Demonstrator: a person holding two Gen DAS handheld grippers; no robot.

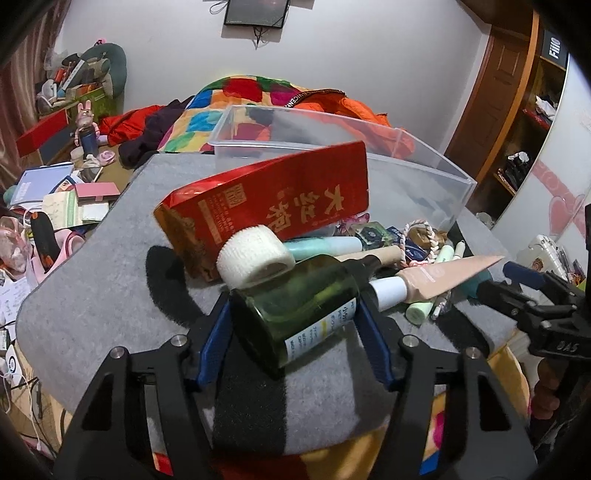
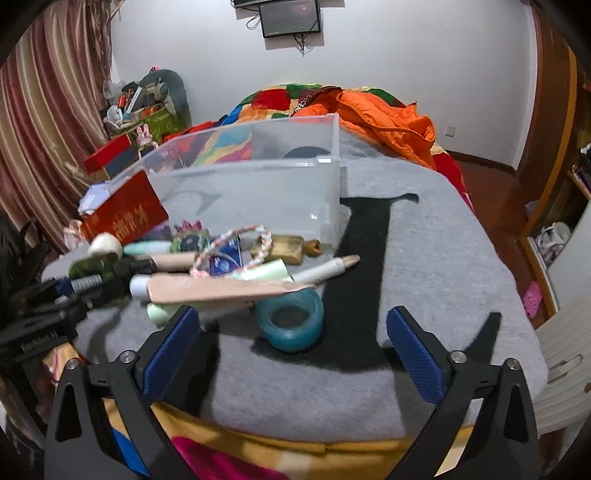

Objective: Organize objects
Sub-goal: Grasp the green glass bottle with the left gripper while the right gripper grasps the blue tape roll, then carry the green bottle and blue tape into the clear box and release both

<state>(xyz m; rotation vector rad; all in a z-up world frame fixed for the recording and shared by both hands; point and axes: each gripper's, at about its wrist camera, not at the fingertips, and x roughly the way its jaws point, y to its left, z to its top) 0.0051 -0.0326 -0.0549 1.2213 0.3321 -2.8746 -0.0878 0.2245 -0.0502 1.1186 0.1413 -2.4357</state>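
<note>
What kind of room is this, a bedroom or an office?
Most likely a bedroom in a home. A bed with a colourful quilt and an orange jacket lies behind the grey mat, striped curtains hang on one side, and a small screen hangs on the wall.

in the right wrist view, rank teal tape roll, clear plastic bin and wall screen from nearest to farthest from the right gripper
1. teal tape roll: just ahead of the open right gripper, on the mat.
2. clear plastic bin: farther back, centre-left.
3. wall screen: far wall, top.
</note>
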